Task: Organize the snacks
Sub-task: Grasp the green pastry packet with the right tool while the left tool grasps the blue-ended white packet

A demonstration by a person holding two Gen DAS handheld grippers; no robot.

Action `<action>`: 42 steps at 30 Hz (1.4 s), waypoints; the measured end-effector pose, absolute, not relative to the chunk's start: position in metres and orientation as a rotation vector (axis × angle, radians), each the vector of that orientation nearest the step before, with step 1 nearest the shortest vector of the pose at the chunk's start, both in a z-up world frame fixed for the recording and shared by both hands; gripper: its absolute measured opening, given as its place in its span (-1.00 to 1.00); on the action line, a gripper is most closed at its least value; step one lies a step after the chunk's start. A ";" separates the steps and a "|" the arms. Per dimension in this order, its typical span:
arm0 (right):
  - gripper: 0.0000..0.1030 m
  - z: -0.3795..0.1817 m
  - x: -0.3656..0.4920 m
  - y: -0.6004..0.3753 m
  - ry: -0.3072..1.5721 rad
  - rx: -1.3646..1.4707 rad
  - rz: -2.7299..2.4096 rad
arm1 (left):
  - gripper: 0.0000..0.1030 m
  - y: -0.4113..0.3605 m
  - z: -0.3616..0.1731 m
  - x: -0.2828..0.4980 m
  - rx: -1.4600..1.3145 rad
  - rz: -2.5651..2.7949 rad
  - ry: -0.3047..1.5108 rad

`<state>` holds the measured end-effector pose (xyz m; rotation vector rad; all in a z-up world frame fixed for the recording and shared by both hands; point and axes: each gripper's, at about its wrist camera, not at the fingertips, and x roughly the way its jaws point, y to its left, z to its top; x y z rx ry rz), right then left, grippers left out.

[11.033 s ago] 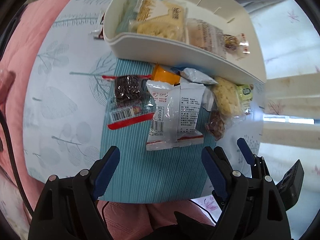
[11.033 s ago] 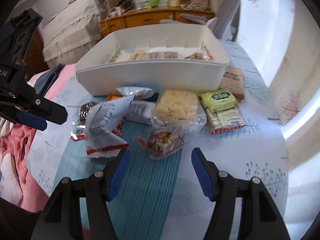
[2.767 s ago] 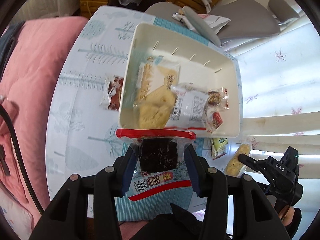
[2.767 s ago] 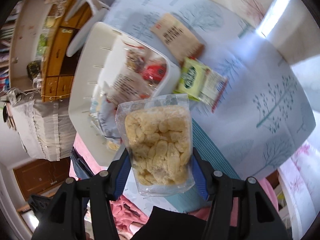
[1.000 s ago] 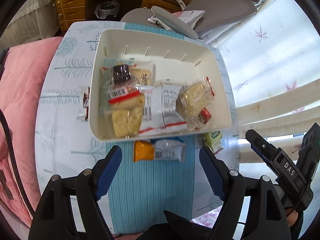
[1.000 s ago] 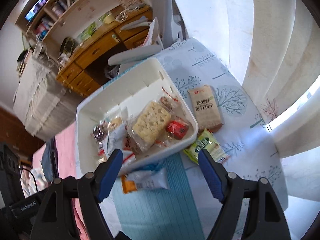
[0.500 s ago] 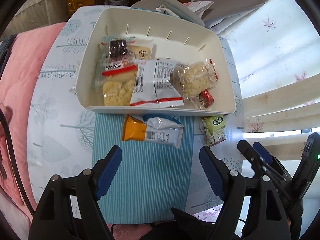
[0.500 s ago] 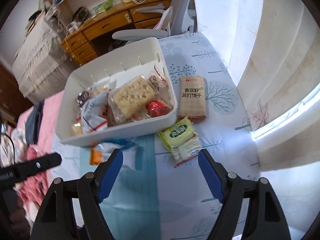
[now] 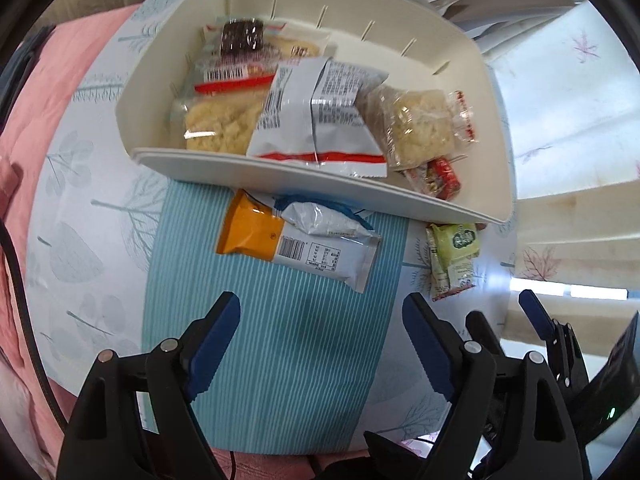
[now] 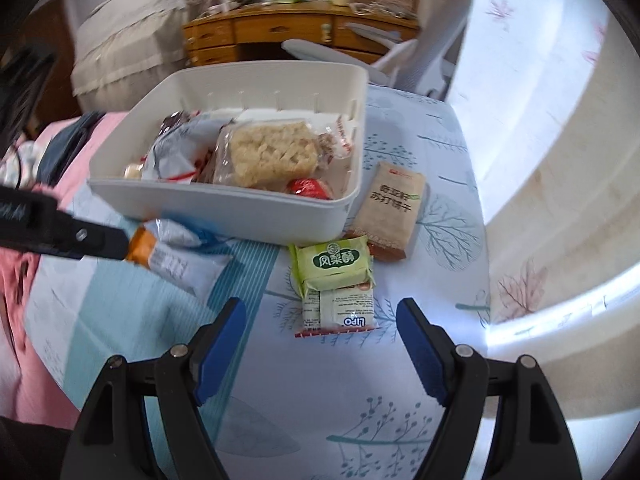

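Observation:
A white bin (image 9: 280, 178) (image 10: 224, 202) holds several snacks: a dark brownie pack, rice cakes and a white-and-red bag (image 9: 320, 120). In front of it on the teal mat lie an orange-and-white pack (image 9: 296, 246) (image 10: 176, 262) and a silver-blue pack (image 9: 320, 216). A green pastry pack (image 10: 332, 266) (image 9: 456, 240) and a white LIPO pack (image 10: 344, 310) lie right of the mat. A brown cracker pack (image 10: 390, 210) lies beside the bin. My left gripper (image 9: 320, 320) is open and empty, just short of the orange-and-white pack. My right gripper (image 10: 320, 324) is open and empty, around the LIPO pack's near end.
The round table (image 9: 80, 216) has a leaf-print cloth and a teal striped mat (image 9: 272, 360). A pink quilt (image 9: 16, 112) lies at the left. A grey chair (image 10: 384, 56) and a wooden dresser (image 10: 280, 36) stand behind the table. Curtains hang at the right.
Both grippers have dropped lower and closer to the table, both open and empty. The left closed in on the orange-and-white pack, the right on the green and LIPO packs.

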<state>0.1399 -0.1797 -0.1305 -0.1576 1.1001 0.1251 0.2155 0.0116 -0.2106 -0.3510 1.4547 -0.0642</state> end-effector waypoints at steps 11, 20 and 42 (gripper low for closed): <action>0.52 -0.160 0.144 -0.183 1.024 -0.241 0.198 | 0.60 -0.012 -0.253 0.235 -0.386 0.009 1.485; 0.52 -0.182 0.159 -0.193 1.010 -0.219 0.206 | 0.60 -0.016 -0.278 0.249 -0.414 0.111 1.471; 0.17 -0.210 0.179 -0.191 1.029 -0.268 0.256 | 0.11 -0.020 -0.265 0.277 -0.353 0.218 1.394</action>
